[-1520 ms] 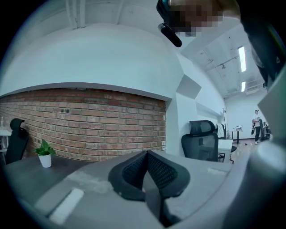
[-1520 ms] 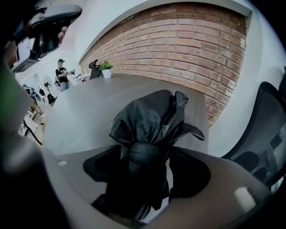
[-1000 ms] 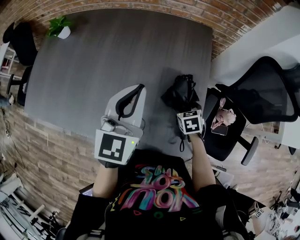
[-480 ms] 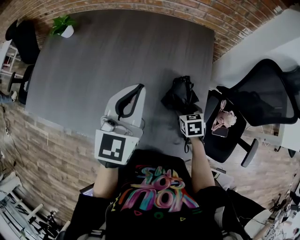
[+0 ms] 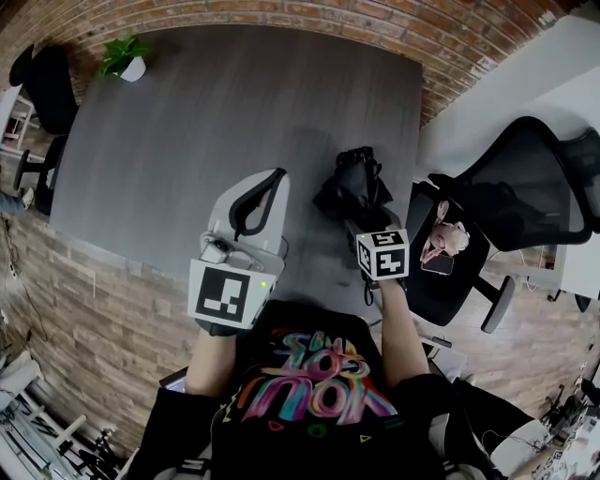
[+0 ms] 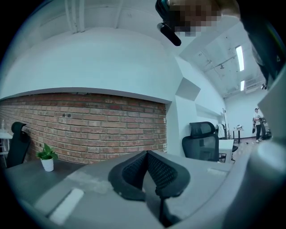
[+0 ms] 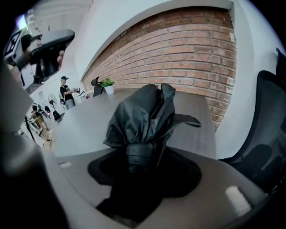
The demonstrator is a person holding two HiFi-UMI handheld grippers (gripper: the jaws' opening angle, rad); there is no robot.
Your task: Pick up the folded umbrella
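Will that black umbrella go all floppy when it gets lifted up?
Probably partly. The umbrella has loose, crumpled cloth flaring out, so that should flop. Its strap is wrapped round the middle, so the bundle likely holds together.

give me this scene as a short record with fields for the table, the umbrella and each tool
table: grey, beside a brick wall
umbrella: black, folded, by the table's right edge, between the right tool's jaws
right tool: jaws have just been closing, now clamped on the umbrella
left tool: jaws together, nothing between them, over the table's near edge
plant: small, potted, on the table's far left corner
chair: black, to the right of the table
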